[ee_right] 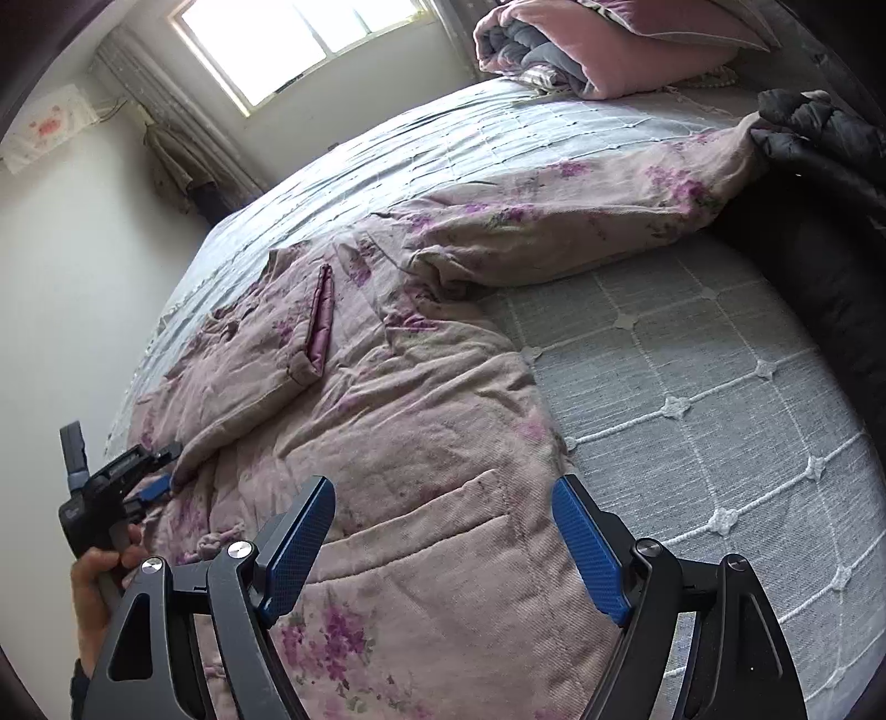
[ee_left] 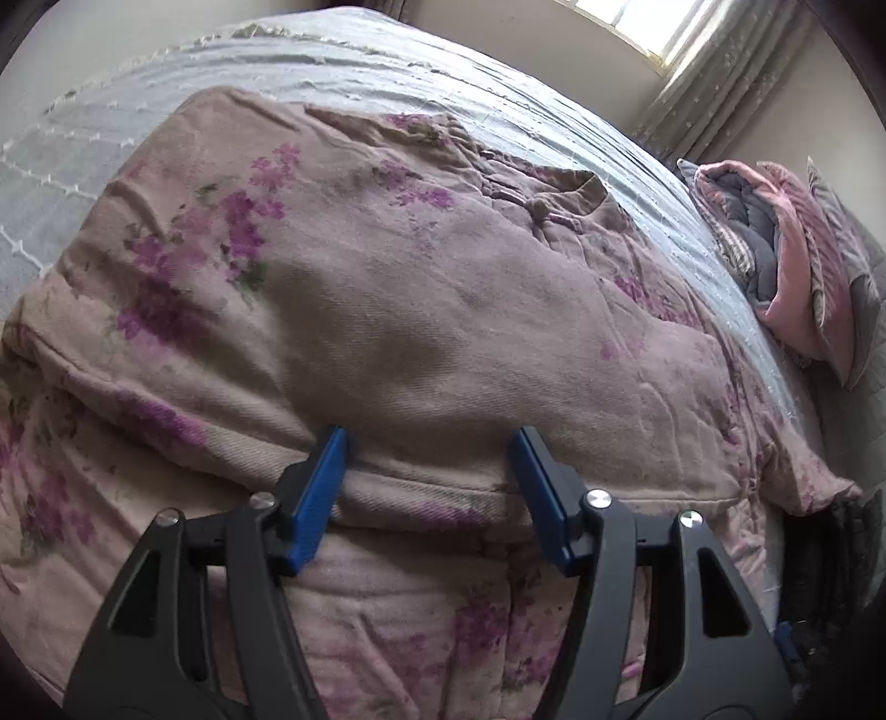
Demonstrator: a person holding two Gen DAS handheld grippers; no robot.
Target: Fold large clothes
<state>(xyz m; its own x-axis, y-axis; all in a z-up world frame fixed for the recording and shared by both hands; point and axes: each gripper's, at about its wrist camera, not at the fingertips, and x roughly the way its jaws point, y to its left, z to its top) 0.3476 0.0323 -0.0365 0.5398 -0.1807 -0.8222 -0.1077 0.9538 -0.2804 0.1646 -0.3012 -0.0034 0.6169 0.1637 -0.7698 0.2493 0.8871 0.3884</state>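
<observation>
A pink padded jacket with purple flowers (ee_left: 415, 304) lies spread on the bed, its collar (ee_left: 554, 205) toward the far side. One sleeve (ee_right: 299, 343) is folded across the body. The other sleeve (ee_right: 581, 221) stretches out to the right. My left gripper (ee_left: 429, 437) is open, its blue pads (ee_left: 326, 487) straddling a thick fold of the jacket without pinching it. From the right wrist it shows small at the jacket's left edge (ee_right: 149, 487), held by a hand (ee_right: 99, 570). My right gripper (ee_right: 443, 493) is open above the jacket's pocket (ee_right: 443, 543), holding nothing.
The bed has a pale grey-blue quilted bedspread (ee_right: 720, 415). A pile of pink and grey bedding and pillows (ee_left: 786, 255) sits at the bed's head (ee_right: 581, 50). A black garment (ee_right: 819, 138) lies by the outstretched cuff. A window (ee_right: 288, 39) and curtain stand beyond the bed.
</observation>
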